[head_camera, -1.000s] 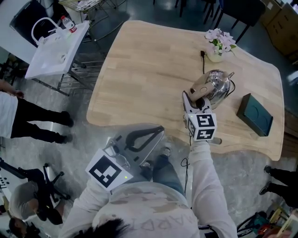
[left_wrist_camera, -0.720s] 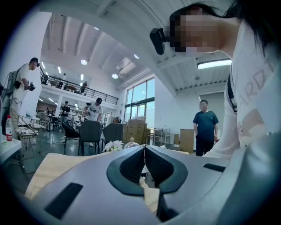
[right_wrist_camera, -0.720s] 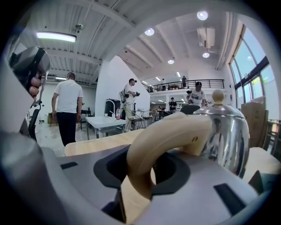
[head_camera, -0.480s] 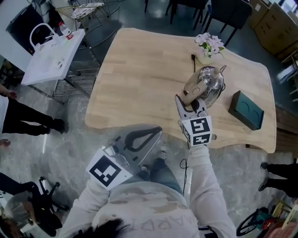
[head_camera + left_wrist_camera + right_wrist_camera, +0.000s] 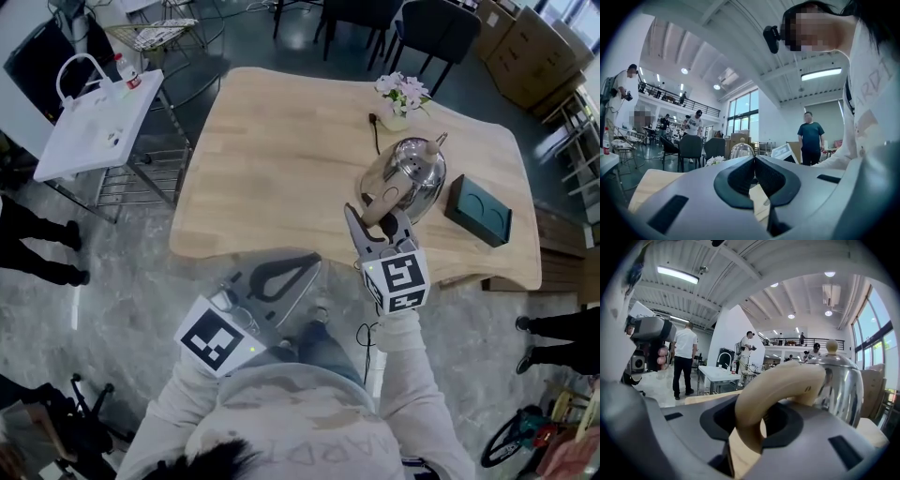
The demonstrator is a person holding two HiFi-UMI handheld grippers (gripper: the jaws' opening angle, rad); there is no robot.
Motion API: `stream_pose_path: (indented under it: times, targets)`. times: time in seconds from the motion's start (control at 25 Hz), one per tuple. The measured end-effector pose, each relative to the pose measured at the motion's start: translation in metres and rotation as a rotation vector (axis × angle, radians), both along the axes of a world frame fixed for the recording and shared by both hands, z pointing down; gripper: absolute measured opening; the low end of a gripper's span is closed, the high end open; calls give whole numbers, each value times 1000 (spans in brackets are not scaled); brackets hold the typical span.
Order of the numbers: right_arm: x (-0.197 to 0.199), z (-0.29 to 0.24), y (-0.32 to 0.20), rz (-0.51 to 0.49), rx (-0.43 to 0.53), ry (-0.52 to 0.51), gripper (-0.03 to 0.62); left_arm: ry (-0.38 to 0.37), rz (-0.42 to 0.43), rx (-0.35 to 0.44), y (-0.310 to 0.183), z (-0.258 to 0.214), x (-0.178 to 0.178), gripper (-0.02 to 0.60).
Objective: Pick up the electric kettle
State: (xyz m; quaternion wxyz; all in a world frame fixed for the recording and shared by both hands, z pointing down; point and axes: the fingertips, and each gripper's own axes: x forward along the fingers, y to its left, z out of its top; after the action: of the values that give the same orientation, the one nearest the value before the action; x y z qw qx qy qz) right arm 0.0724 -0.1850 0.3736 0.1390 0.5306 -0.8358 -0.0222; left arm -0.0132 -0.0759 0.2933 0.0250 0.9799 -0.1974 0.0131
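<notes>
The electric kettle is polished steel with a cream handle and stands out over the right part of the wooden table. My right gripper is shut on that handle; in the right gripper view the cream handle fills the gap between the dark pads, and the steel body rises behind. I cannot tell whether the kettle's foot touches the table. My left gripper hangs off the table's near edge, shut with nothing in it; in the left gripper view its pads meet.
A dark teal square box lies right of the kettle. A small vase of flowers and a black plug with cord sit behind it. A white folding table stands at the left. People stand around the room.
My right gripper and the kettle have come up and a little nearer to me; the kettle looks larger and closer to the teal box. The left gripper has drifted slightly.
</notes>
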Motion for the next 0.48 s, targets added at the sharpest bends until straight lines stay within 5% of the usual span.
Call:
stream_pose_path:
  times: [0.48]
  targets:
    - [-40, -48, 100, 44, 67, 29, 129, 30, 91, 22, 57, -3, -31, 12]
